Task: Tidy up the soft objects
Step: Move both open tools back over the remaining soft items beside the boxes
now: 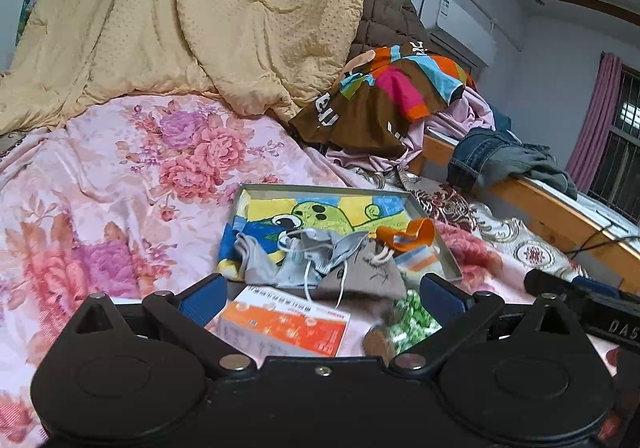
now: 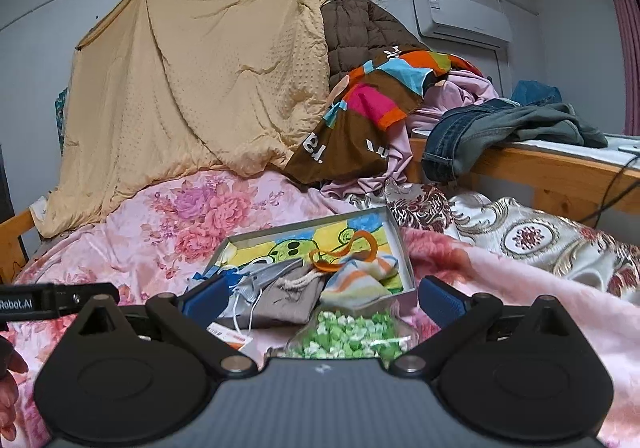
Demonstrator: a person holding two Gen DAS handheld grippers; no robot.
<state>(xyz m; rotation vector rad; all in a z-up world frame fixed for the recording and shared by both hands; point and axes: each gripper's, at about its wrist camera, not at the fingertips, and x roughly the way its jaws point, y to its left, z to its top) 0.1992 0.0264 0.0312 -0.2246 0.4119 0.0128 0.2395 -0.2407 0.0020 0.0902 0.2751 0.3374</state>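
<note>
A shallow grey tray [image 1: 424,216] [image 2: 304,227] lies on the floral bedspread, lined with a cartoon towel [image 1: 320,214] [image 2: 296,248]. In it are a grey cloth [image 1: 280,260], a taupe drawstring pouch [image 1: 368,272] [image 2: 288,296], an orange strap [image 1: 412,234] [image 2: 352,248] and a striped cloth [image 2: 356,280]. In front of the tray lie an orange-and-white box [image 1: 284,324] and a bag of green sweets [image 1: 414,318] [image 2: 348,336]. My left gripper [image 1: 322,298] hovers open above the box. My right gripper [image 2: 324,300] stands open over the sweets bag, touching nothing.
A yellow quilt [image 2: 200,80] hangs behind the bed, beside a brown jacket [image 2: 360,28] and a colourful cloth [image 2: 380,100]. Jeans [image 2: 480,136] drape over a wooden rail [image 2: 560,172] at right. A black cable [image 2: 616,184] hangs there. A hand [image 2: 8,368] shows at the left edge.
</note>
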